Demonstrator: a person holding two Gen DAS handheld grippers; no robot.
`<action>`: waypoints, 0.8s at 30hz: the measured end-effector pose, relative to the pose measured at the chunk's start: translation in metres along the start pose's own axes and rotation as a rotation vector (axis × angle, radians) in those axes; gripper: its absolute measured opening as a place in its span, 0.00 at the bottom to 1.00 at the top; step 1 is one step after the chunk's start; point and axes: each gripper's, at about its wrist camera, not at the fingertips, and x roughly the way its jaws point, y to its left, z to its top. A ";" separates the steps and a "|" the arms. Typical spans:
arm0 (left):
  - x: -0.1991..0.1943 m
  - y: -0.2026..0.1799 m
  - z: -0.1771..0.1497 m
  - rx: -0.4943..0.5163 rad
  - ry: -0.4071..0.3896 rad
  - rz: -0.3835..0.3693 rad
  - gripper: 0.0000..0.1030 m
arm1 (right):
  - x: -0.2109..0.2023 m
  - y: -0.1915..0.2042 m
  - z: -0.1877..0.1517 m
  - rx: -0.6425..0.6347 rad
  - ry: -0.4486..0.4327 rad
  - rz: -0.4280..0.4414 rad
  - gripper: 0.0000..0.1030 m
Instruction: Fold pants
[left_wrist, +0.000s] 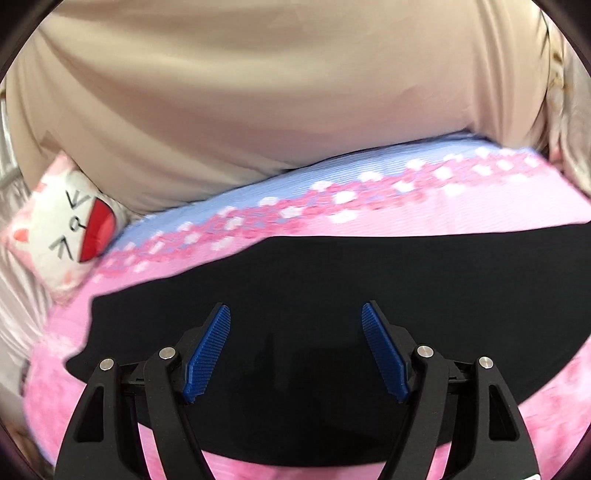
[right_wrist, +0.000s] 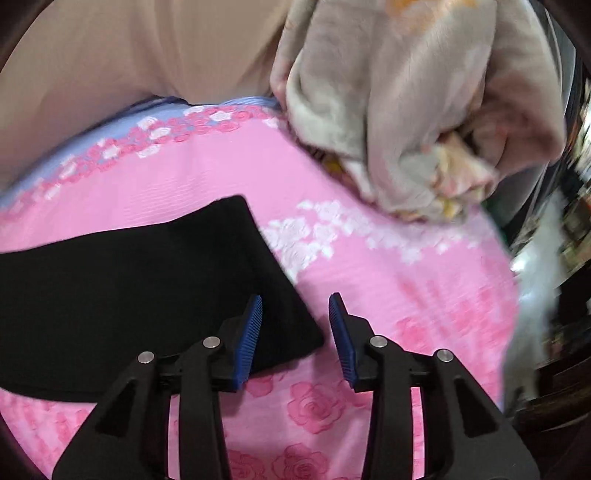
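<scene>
The black pants (left_wrist: 332, 280) lie flat on a pink floral bedspread (left_wrist: 424, 218), folded into a broad dark band. My left gripper (left_wrist: 295, 306) hovers over the middle of the band, open wide with nothing between its blue pads. In the right wrist view the pants (right_wrist: 129, 277) end in a corner at lower centre. My right gripper (right_wrist: 295, 296) is over that corner, open; the cloth's corner lies beneath the gap and the pads do not press on it.
A large beige cloth (left_wrist: 258, 92) rises behind the bedspread (right_wrist: 369, 184). A white cat-face cushion (left_wrist: 62, 229) sits at the far left. A crumpled grey floral blanket (right_wrist: 406, 110) is heaped at the back right. The bed's edge drops off at the right.
</scene>
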 end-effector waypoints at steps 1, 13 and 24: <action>0.000 -0.007 -0.001 -0.008 0.008 -0.020 0.69 | -0.003 0.002 -0.002 -0.002 -0.008 0.001 0.32; 0.013 -0.057 0.004 0.120 0.174 0.000 0.84 | -0.003 0.009 -0.005 -0.056 -0.029 0.058 0.08; 0.021 -0.060 0.009 0.108 0.209 -0.027 0.84 | -0.033 0.009 0.005 -0.033 -0.140 0.107 0.12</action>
